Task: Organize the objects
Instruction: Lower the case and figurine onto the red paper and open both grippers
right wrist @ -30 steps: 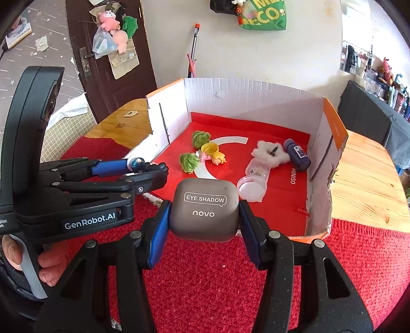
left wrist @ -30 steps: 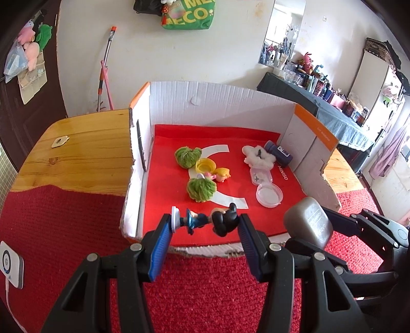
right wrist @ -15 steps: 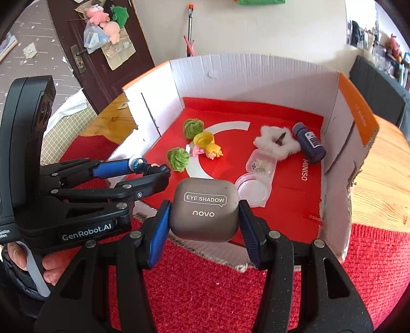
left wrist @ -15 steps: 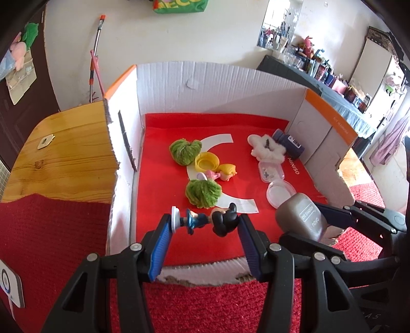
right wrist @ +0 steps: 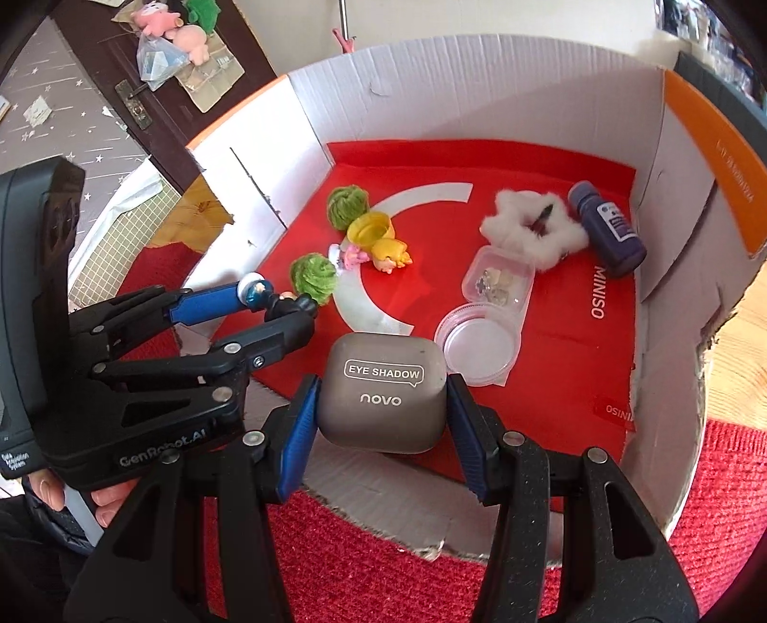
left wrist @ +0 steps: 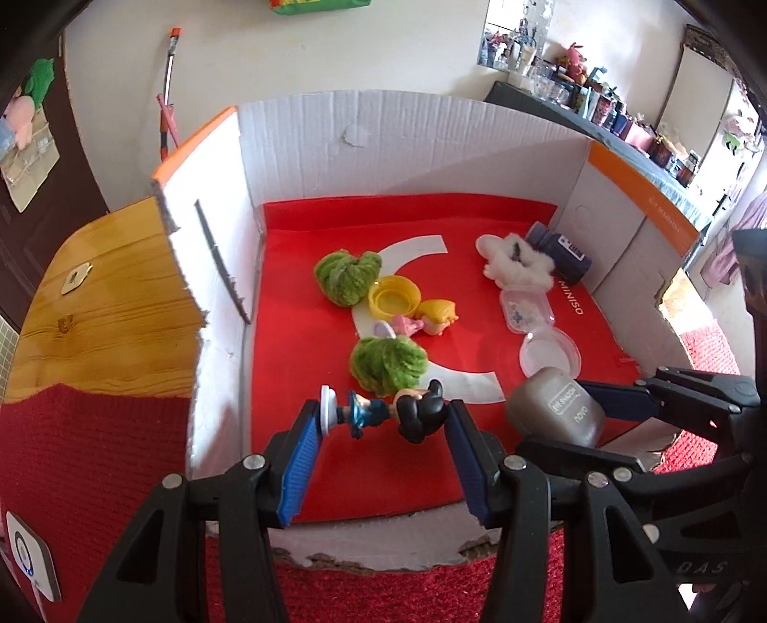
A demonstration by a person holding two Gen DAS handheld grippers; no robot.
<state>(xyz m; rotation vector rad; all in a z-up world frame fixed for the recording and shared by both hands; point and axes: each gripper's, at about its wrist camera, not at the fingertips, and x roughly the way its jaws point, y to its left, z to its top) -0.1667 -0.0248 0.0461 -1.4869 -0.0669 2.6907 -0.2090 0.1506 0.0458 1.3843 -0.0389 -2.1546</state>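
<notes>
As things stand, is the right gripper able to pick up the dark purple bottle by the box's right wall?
Probably not yet: the right gripper is shut on the grey eye shadow case. The dark purple bottle itself lies uncovered beside the white fluffy scrunchie, with open space above it.

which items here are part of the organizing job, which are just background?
In play:
left gripper holding figurine
right gripper holding eye shadow case
cardboard box

Background:
broom
plush toys on door
cluttered side table
</notes>
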